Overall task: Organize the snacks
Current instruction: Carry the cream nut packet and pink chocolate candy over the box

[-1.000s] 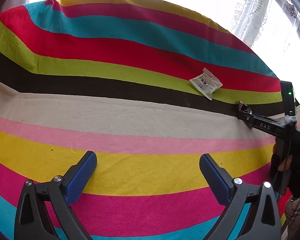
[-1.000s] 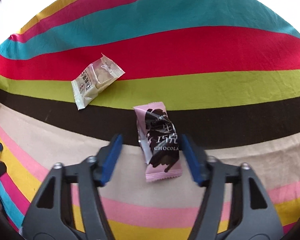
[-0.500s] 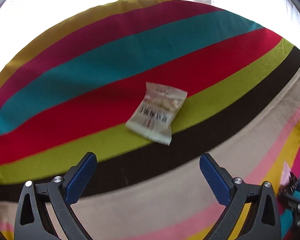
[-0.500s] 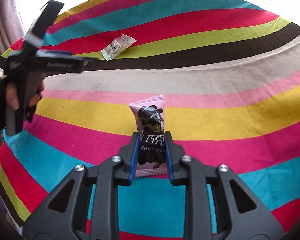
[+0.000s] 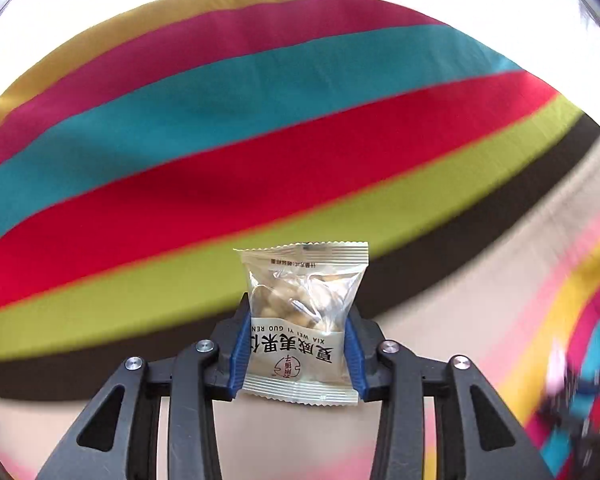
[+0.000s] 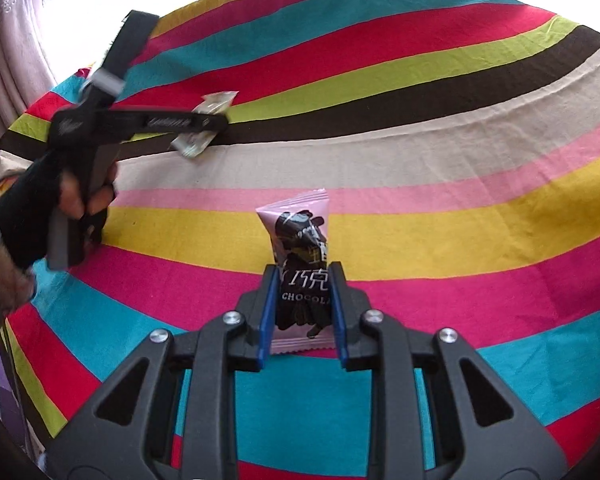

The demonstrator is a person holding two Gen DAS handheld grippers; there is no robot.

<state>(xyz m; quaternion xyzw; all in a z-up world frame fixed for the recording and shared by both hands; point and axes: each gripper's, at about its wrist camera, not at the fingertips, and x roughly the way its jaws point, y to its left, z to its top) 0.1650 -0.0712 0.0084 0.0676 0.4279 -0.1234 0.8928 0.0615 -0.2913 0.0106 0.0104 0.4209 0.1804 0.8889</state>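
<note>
My left gripper is shut on a clear and white packet of nuts, held above the striped cloth. My right gripper is shut on a pink and black chocolate bar packet, held upright above the cloth. In the right wrist view the left gripper shows at the upper left with the nut packet sticking out past its fingers above and below.
The person's gloved hand holds the left gripper's handle at the left. A curtain hangs at the far left beyond the cloth's edge. The right gripper shows as a blur at the lower right of the left wrist view.
My left gripper moved onto the nut packet, closed on it and lifted it. My right gripper, shut on the chocolate bar since half a second ago, holds it over the cloth.
</note>
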